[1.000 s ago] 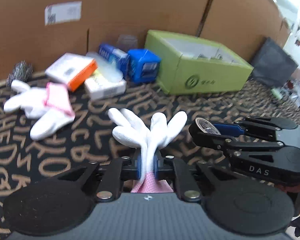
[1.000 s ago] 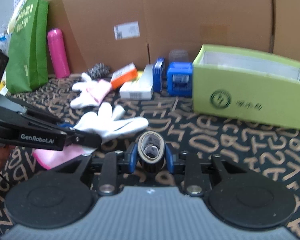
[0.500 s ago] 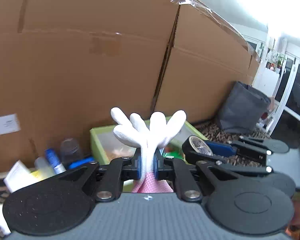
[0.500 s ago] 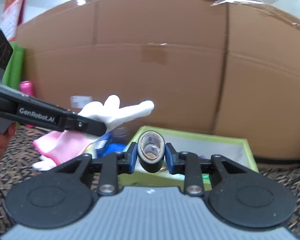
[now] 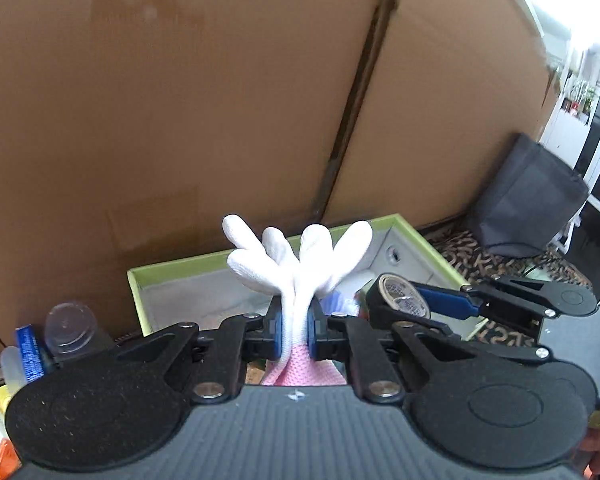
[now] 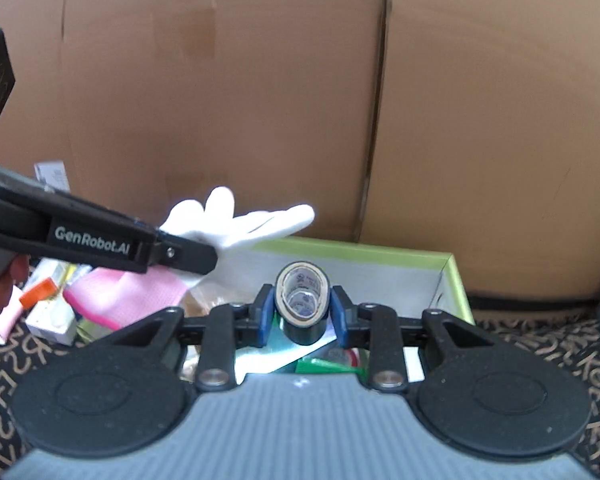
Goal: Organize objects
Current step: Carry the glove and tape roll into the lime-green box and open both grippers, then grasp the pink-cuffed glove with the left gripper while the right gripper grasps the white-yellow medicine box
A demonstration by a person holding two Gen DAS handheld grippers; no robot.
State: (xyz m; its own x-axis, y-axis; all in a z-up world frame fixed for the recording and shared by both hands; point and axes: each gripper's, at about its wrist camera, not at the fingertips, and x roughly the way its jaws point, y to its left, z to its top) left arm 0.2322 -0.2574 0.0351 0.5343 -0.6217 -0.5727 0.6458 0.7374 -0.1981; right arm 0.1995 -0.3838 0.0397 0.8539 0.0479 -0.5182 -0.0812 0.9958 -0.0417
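My left gripper (image 5: 296, 334) is shut on a white glove with a pink cuff (image 5: 300, 260), held in the air over the open green box (image 5: 172, 270). The glove also shows in the right wrist view (image 6: 236, 224), at the tip of the left gripper (image 6: 188, 256). My right gripper (image 6: 303, 316) is shut on a dark roll of tape (image 6: 303, 306), also above the green box (image 6: 452, 276). In the left wrist view the right gripper (image 5: 404, 300) and its tape roll (image 5: 400, 294) hang just right of the glove. Several items lie inside the box.
A tall cardboard wall (image 5: 180, 100) stands right behind the box. Small boxes and a clear cup (image 5: 68, 328) sit left of it; more packets (image 6: 48, 312) lie on the letter-patterned cloth (image 6: 540, 344). A dark bag (image 5: 528, 200) stands at the right.
Both grippers have risen from low over the cloth and moved forward over the green box, each still holding its object.
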